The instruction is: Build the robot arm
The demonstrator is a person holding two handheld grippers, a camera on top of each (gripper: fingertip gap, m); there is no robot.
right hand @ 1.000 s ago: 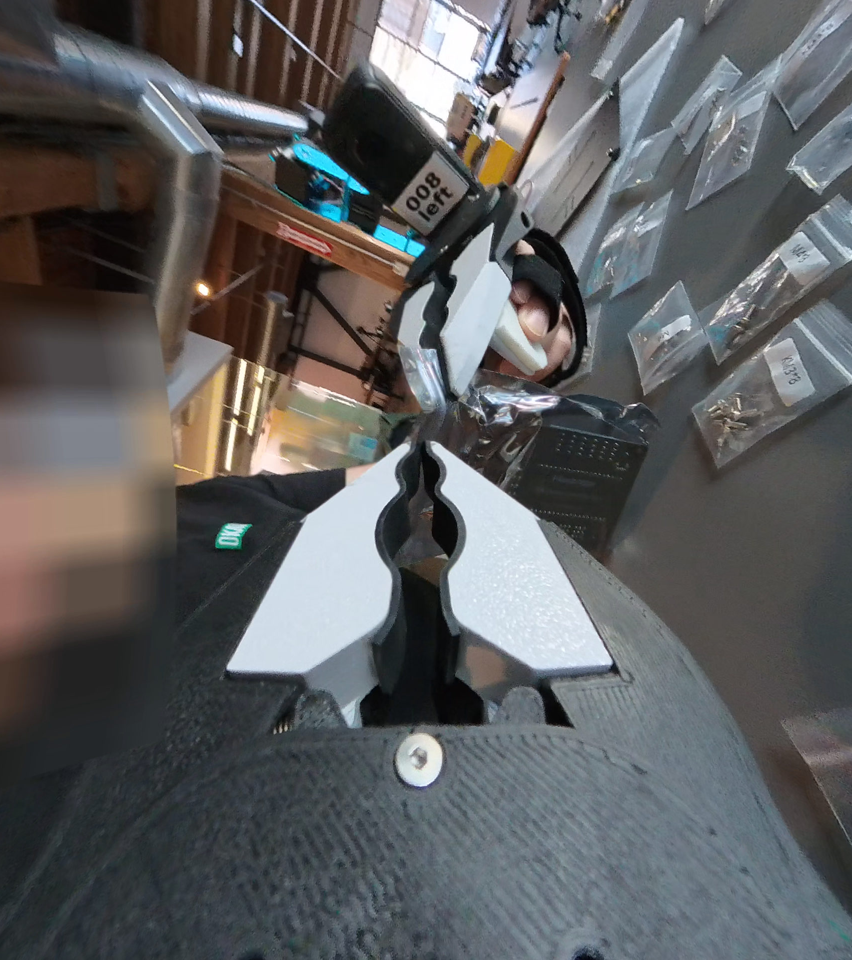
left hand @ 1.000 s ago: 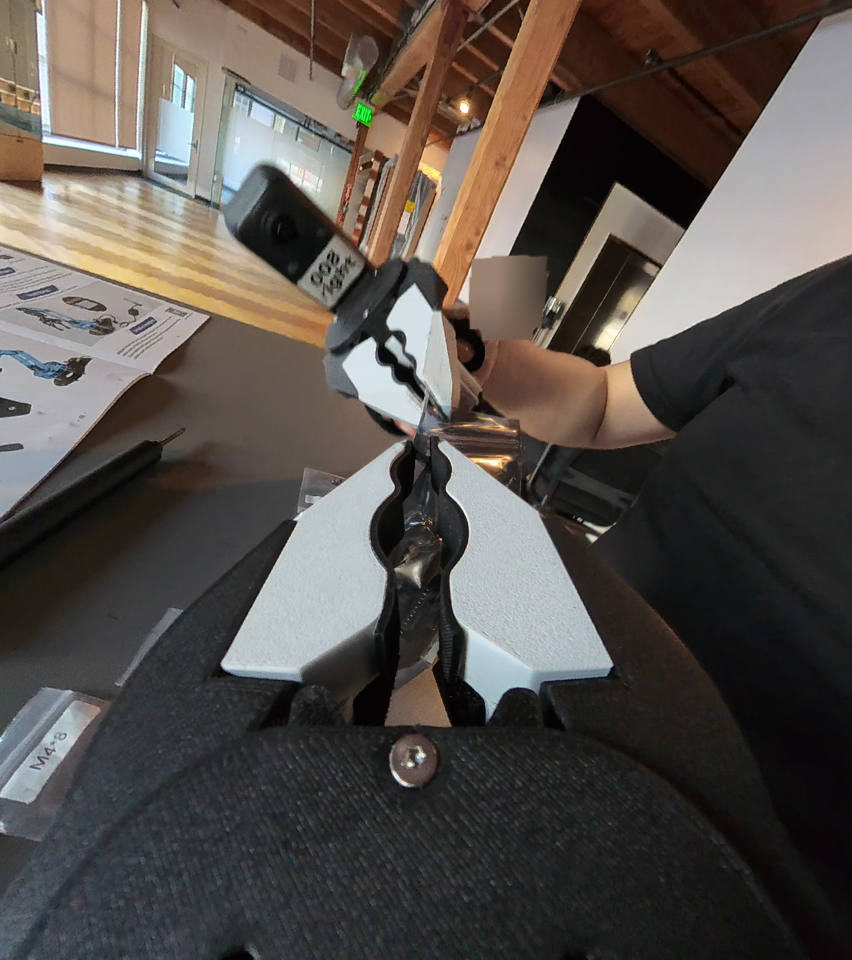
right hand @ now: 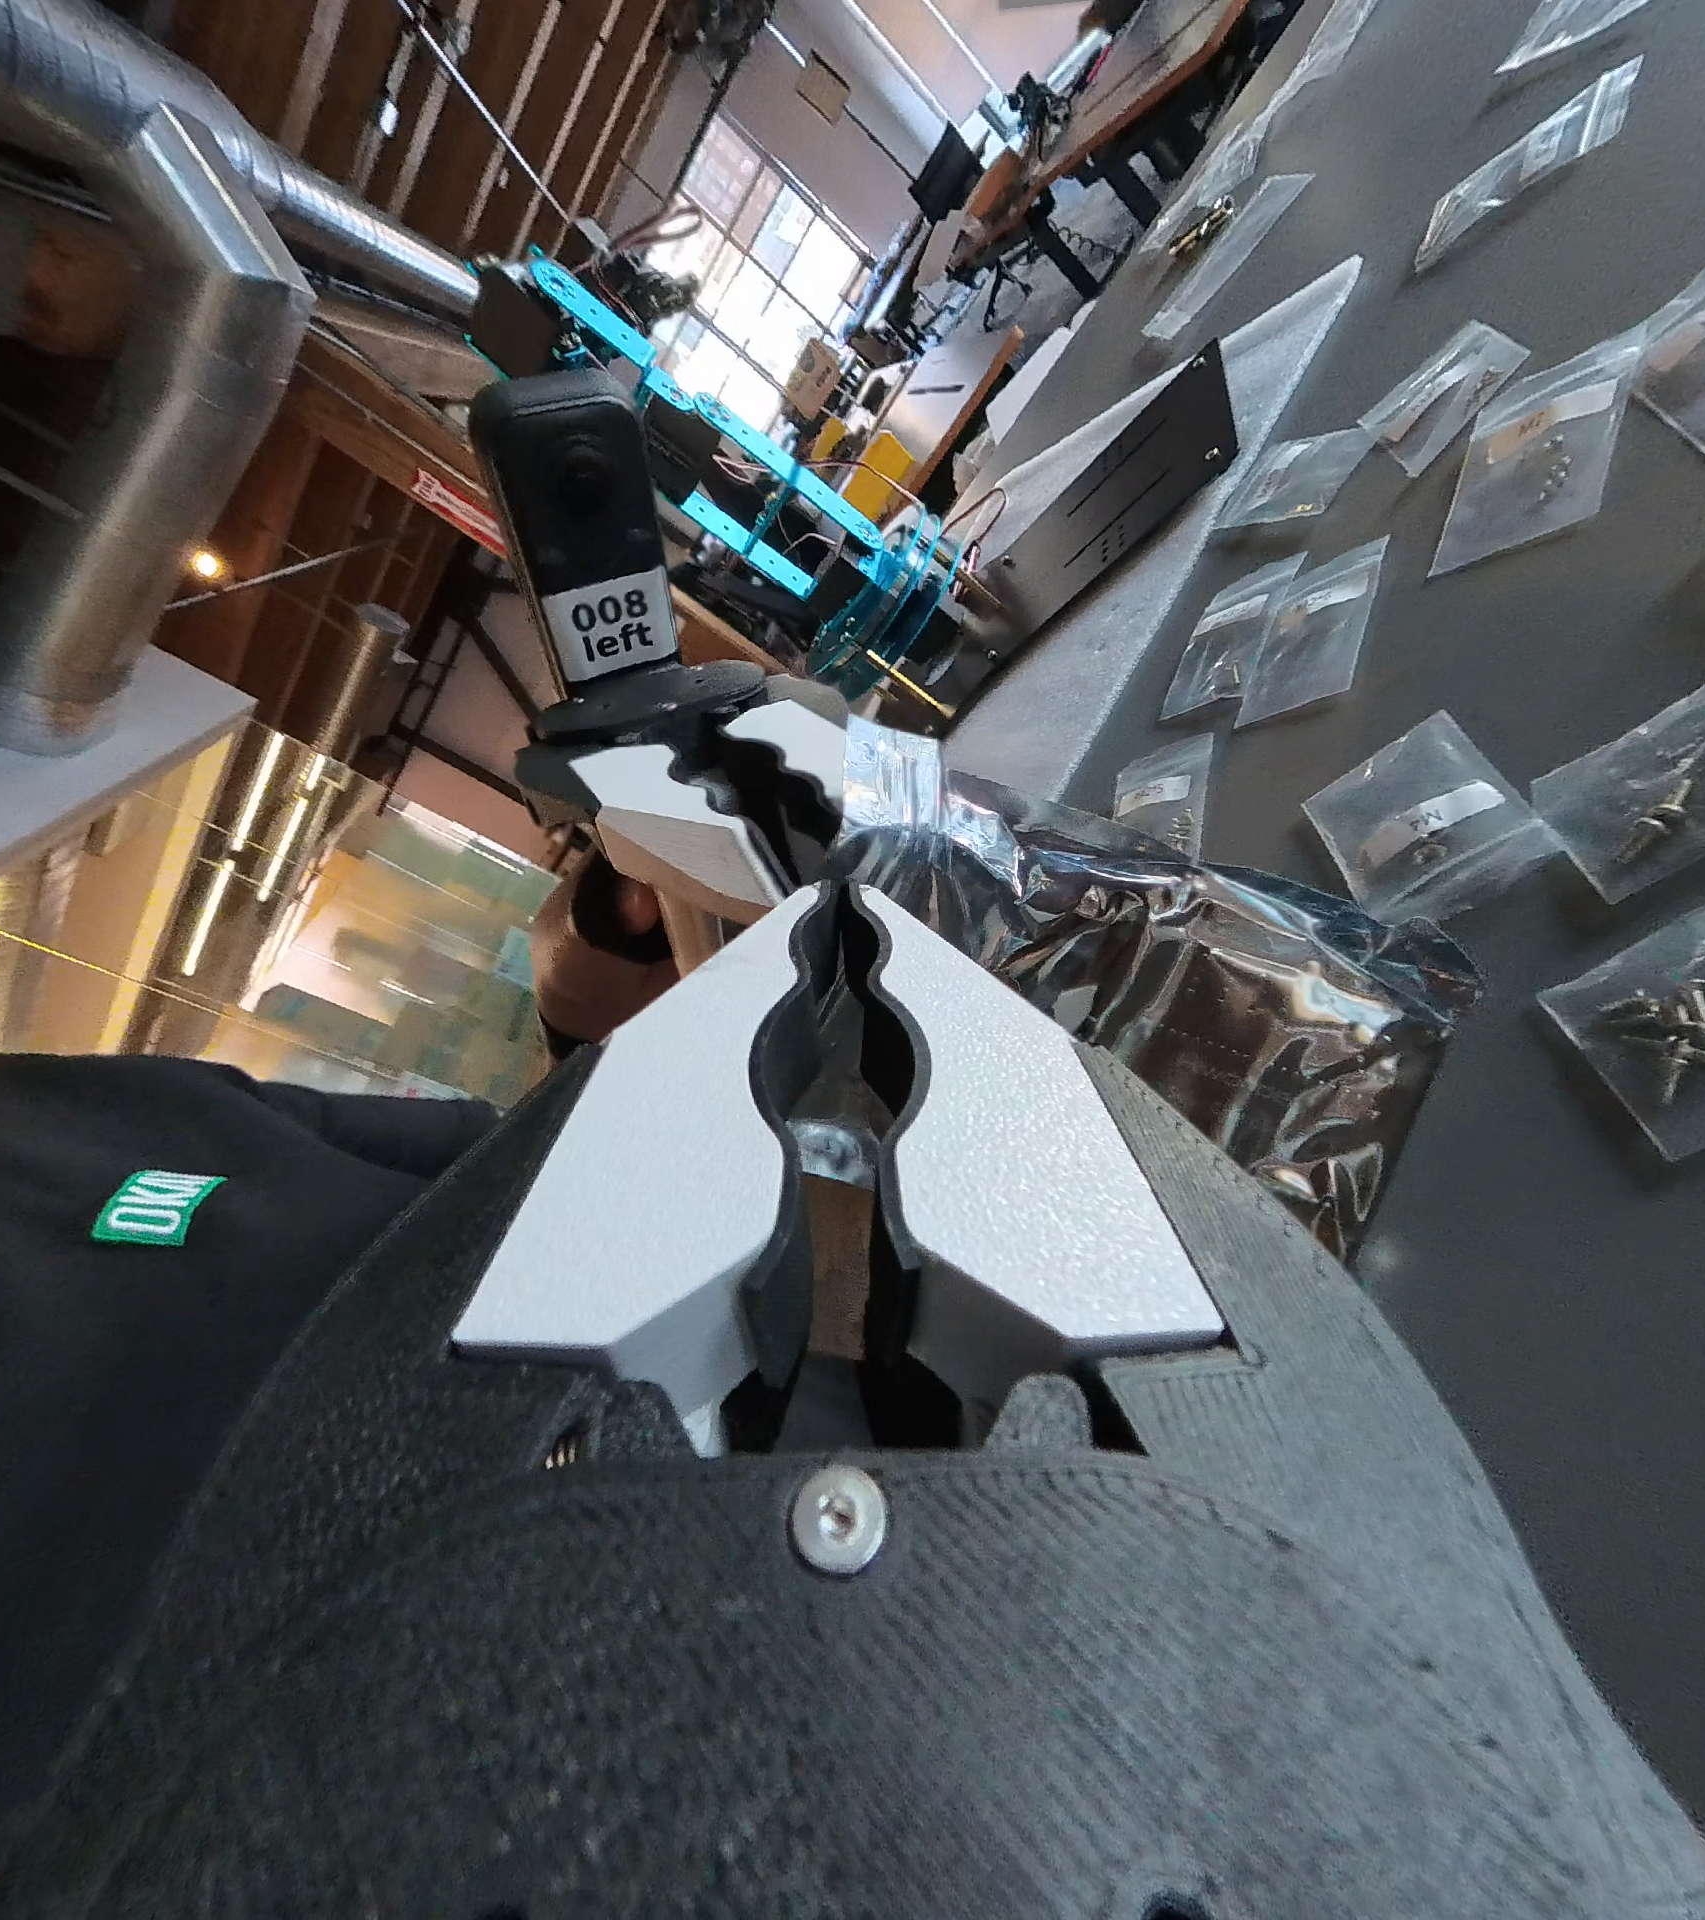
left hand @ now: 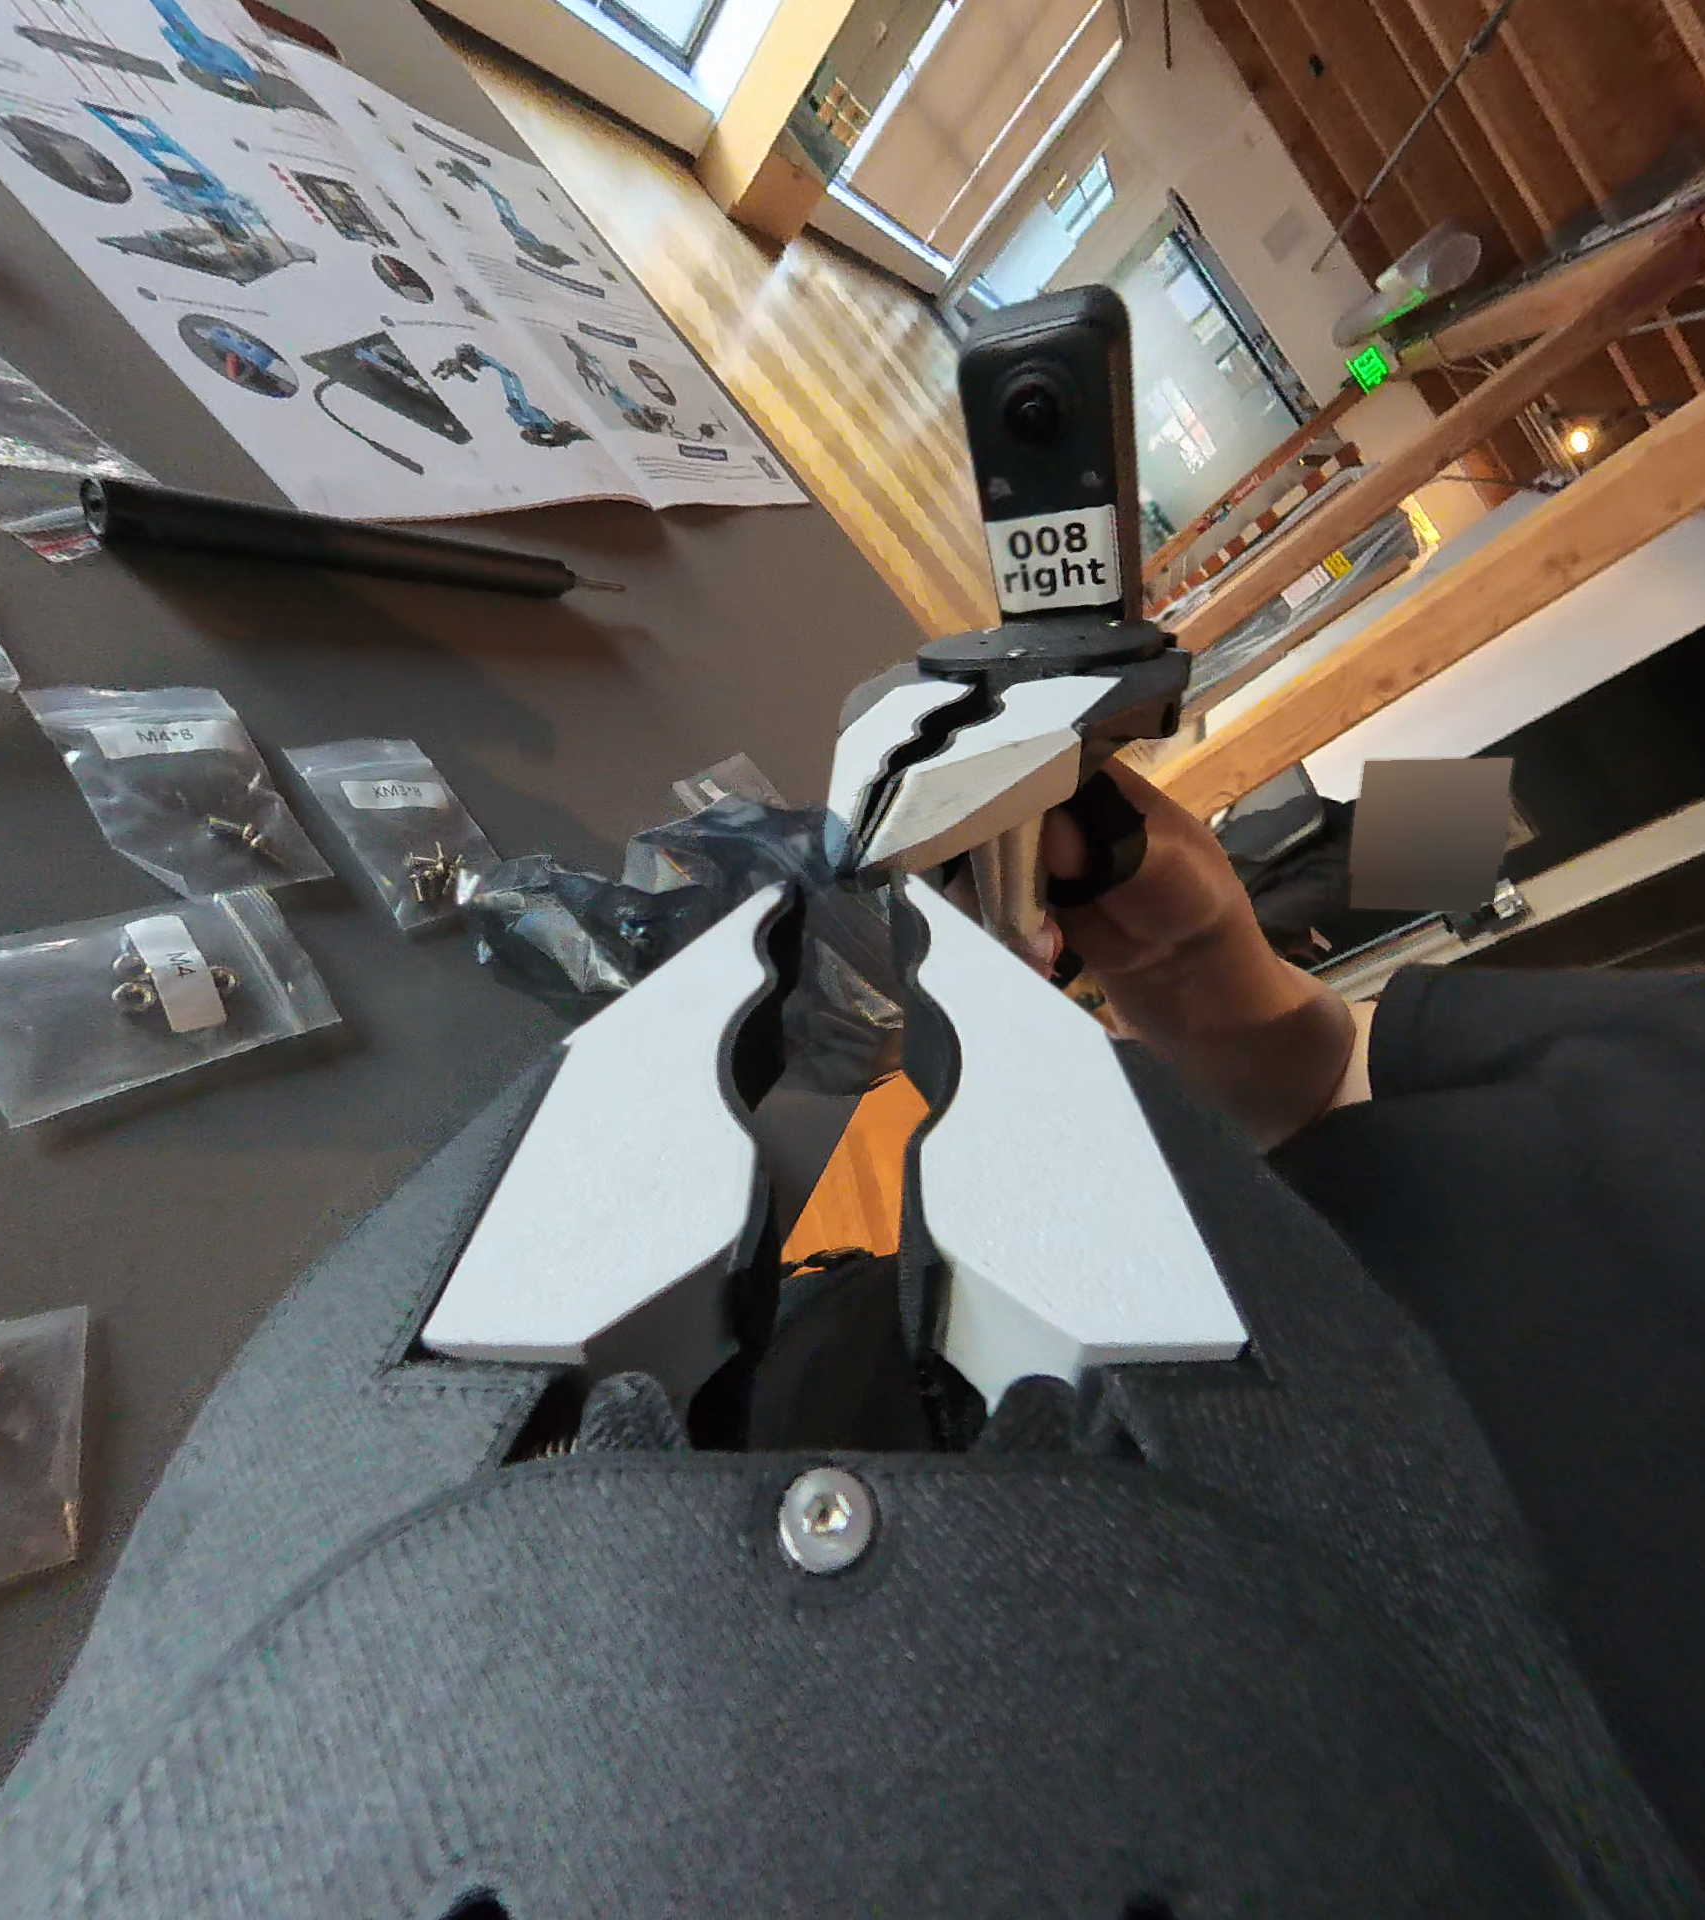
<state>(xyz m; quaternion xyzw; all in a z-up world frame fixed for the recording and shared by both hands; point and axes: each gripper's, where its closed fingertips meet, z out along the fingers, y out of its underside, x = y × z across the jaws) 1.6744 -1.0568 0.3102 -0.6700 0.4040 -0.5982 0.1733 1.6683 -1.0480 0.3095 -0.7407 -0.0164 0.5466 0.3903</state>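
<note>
Here the right gripper [right hand: 843, 894] pinches the crinkly, light metallic bag [right hand: 1191, 977] by its top edge, a slippery film best held at the seam, while the left gripper [left hand: 843, 894] stands apart around it.

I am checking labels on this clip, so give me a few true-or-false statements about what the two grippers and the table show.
1. The right gripper is shut on the shiny dark bag. True.
2. The left gripper has its jaws parted. True.
3. Small clear screw bags lie on the dark table. True.
4. The black rod is held by a gripper. False: it lies on the table.
5. The printed sheet is crumpled into a ball. False: it lies flat.
</note>
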